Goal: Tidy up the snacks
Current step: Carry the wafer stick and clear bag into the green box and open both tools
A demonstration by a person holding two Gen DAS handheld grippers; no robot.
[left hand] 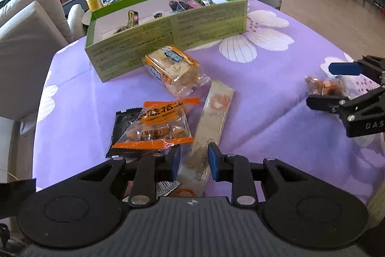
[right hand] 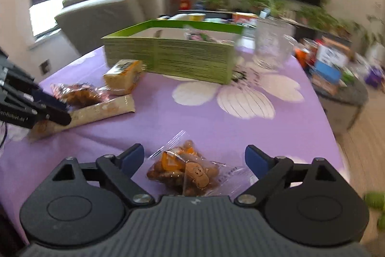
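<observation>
- The left gripper (left hand: 193,161), jaws spread, is straddling a long beige paper snack packet (left hand: 207,127) lying on the purple flowered tablecloth (left hand: 264,117).
- The right gripper (right hand: 194,159), jaws spread, is flanking a clear peanut bag (right hand: 187,170), without touching it.
- A green open cardboard box (left hand: 168,35) is sitting behind the snacks.

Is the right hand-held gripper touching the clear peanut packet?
Apart. The right wrist view shows the right hand-held gripper open, gaps between both pads and the clear peanut packet.
</observation>
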